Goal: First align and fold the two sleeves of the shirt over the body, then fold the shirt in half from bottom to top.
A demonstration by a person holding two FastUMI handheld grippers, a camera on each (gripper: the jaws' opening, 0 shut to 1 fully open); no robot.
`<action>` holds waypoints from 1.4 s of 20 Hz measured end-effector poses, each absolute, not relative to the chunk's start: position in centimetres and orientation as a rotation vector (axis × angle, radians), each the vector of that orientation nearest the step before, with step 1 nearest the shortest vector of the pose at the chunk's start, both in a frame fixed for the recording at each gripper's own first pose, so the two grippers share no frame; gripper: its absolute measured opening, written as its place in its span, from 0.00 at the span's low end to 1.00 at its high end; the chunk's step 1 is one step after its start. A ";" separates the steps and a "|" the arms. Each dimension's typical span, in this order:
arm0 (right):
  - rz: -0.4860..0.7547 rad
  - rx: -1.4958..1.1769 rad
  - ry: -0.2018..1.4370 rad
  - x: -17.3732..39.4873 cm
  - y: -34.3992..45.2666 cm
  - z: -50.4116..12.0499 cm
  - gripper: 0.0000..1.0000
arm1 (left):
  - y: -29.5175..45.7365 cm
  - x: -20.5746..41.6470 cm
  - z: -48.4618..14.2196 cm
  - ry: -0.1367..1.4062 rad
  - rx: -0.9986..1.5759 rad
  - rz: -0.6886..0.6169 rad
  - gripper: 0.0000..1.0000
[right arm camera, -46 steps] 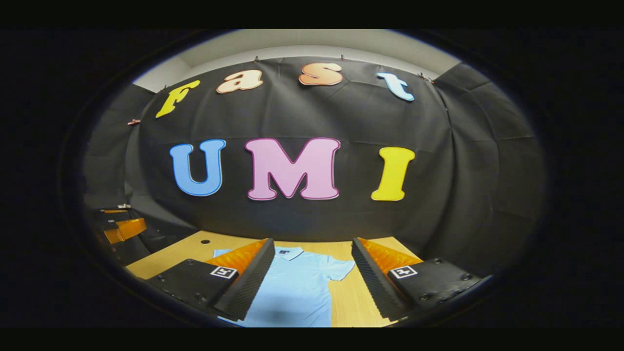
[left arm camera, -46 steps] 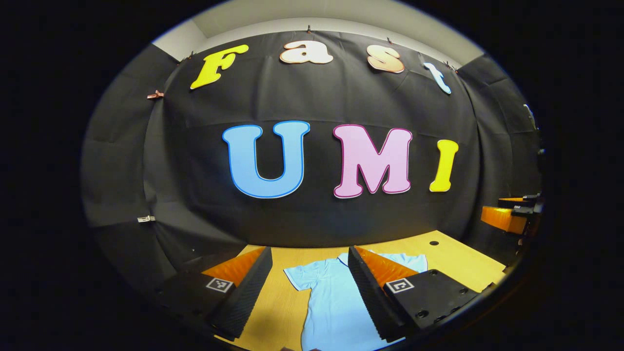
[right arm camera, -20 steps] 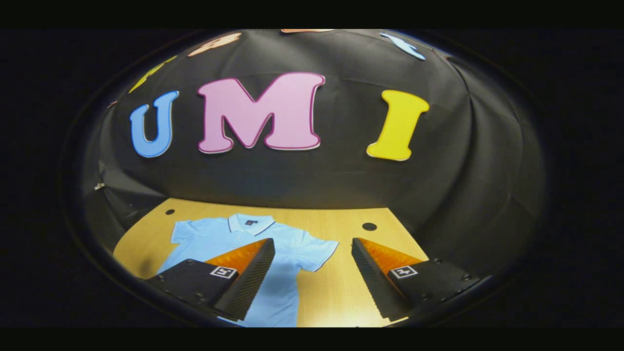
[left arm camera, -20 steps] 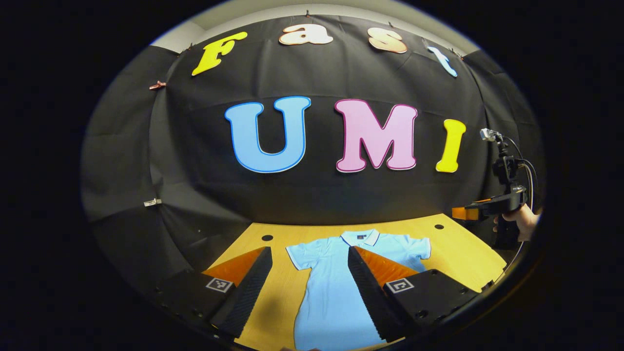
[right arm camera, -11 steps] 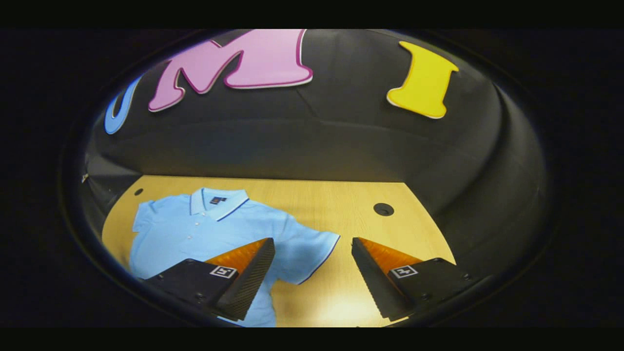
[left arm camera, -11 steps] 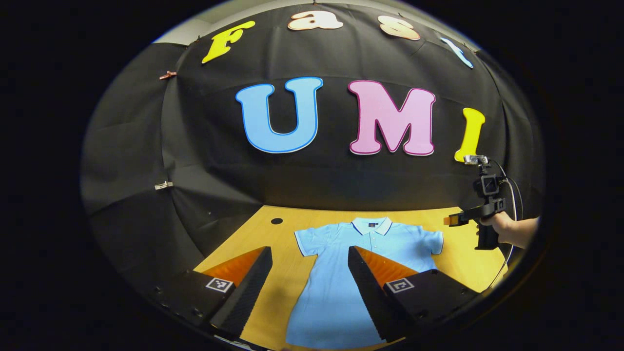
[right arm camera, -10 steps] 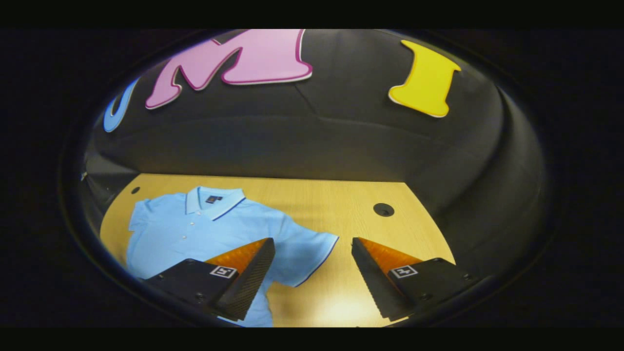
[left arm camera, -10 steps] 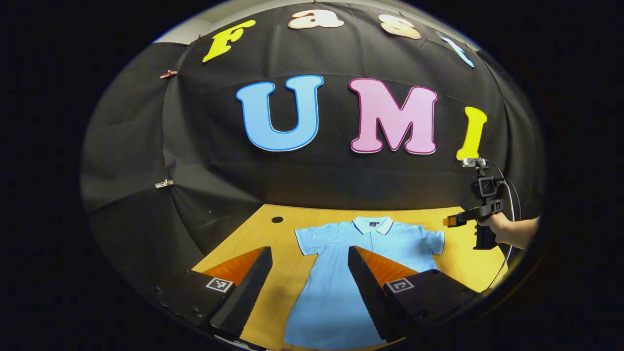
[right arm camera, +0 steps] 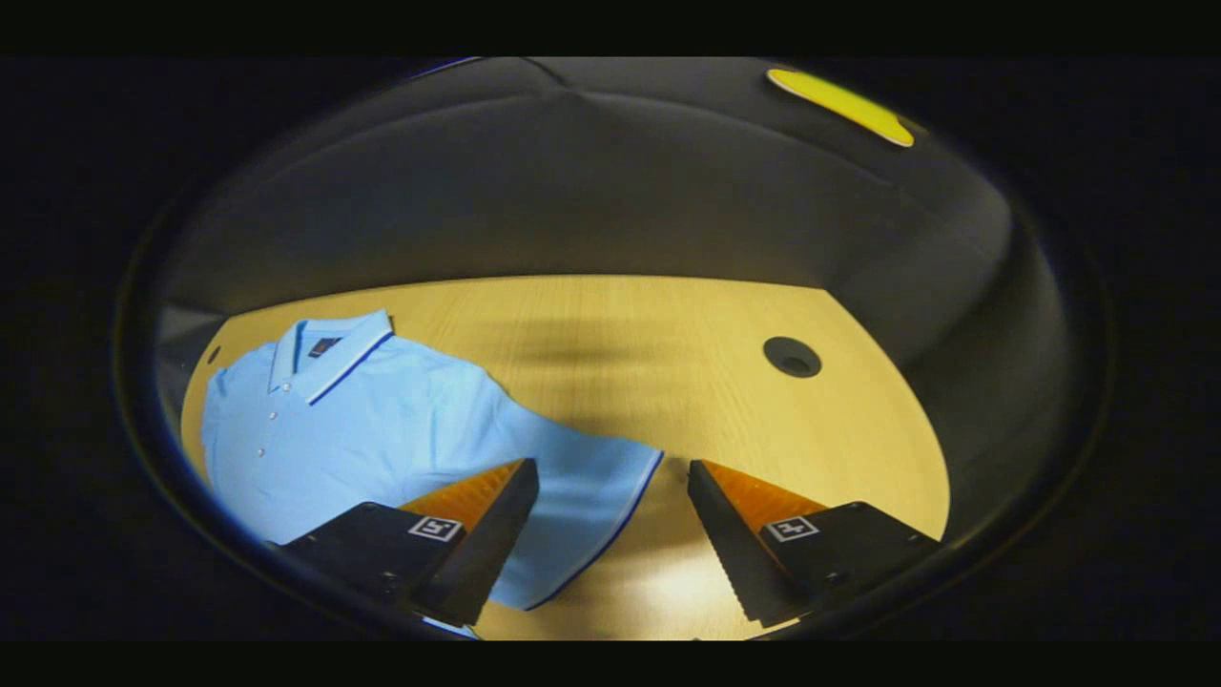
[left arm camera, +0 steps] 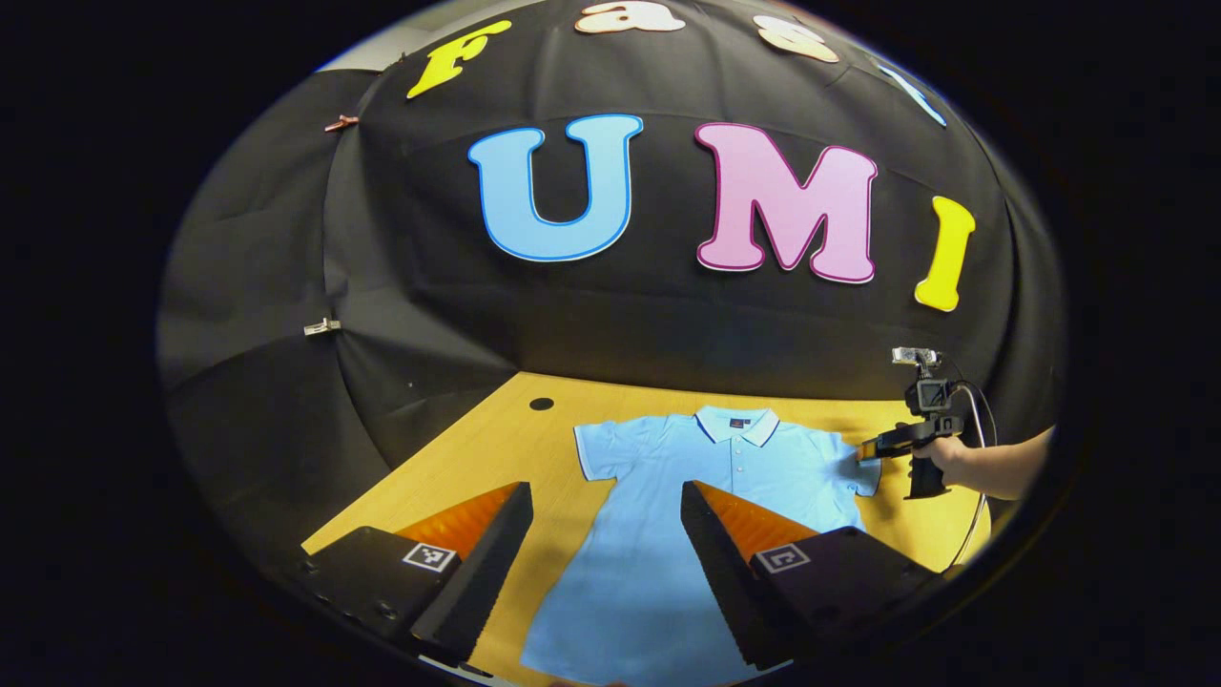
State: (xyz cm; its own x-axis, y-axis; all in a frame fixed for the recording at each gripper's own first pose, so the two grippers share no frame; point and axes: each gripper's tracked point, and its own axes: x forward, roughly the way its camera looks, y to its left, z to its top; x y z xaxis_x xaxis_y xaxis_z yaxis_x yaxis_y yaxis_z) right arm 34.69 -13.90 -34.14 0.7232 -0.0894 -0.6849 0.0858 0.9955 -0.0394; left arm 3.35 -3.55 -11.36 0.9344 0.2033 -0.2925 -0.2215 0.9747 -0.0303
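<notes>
While the light-blue polo shirt lies flat and unfolded on the wooden table, I see my left gripper spread above its body and my right gripper spread over its sleeve.

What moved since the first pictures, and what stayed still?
The right hand-held gripper came down close over the shirt's sleeve, jaws open around its hem. The left hand-held gripper tipped down too, open. Nothing is grabbed. The shirt stayed flat on the table.
</notes>
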 end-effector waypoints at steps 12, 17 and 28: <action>-0.009 0.080 0.746 34.9 -9.6 -34.4 0.00 | -3.6 2.9 -13.8 0.312 -0.088 0.220 0.98; -0.004 0.071 0.694 35.5 -8.7 -33.2 0.00 | -2.0 2.7 -15.3 0.339 -0.118 0.242 0.98; 0.076 -0.030 0.596 37.1 2.4 -28.3 0.05 | 3.1 2.4 -15.5 0.329 -0.153 0.271 0.98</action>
State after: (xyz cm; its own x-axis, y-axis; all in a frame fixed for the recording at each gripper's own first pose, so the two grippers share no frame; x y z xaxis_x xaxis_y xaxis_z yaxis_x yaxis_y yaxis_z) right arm 37.13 2.44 -28.31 0.8249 0.0628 -0.5617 -0.0800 0.9968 -0.0061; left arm 2.37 3.14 -15.52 0.9105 0.2372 -0.3386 -0.2868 0.9523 -0.1043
